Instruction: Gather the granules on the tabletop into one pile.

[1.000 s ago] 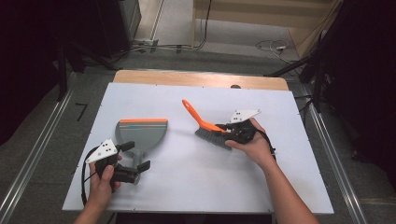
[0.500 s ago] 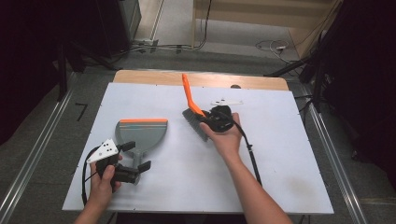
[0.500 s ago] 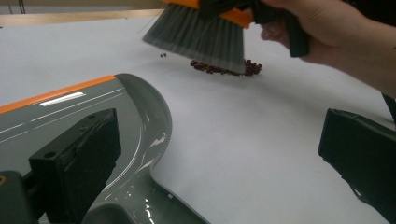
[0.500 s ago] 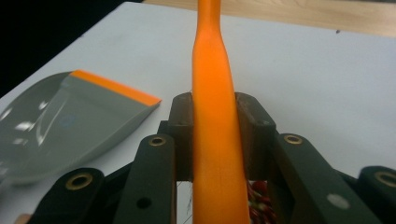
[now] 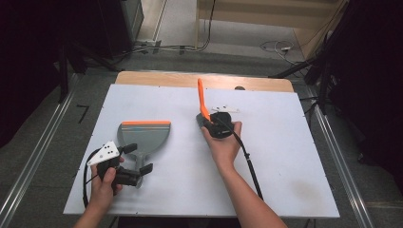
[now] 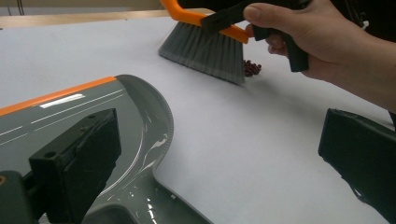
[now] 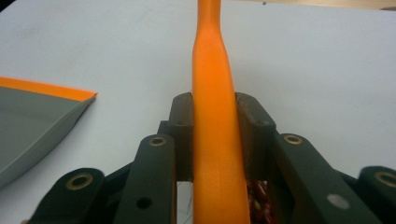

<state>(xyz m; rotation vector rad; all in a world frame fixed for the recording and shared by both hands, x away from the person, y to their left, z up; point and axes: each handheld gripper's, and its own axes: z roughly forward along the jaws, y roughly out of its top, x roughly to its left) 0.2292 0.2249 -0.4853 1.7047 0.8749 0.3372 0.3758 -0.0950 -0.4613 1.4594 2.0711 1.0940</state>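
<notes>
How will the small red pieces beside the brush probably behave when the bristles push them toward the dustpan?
The red pieces look tiny and loose in a small heap, so they will likely scatter or roll on the smooth white table. The brush has dense, soft-looking bristles, so some pieces may slip under. The dustpan has a flat orange lip, which should probably let them in.

Dustpan [image 5: 142, 135] flat on the bench [image 5: 294, 156], toward the left. Brush [image 5: 205, 107] to its right, well apart, bristles down on the bench, handle pointing to the far edge. Small beads [image 6: 252, 68] just beside the bristles, on the bench.
</notes>
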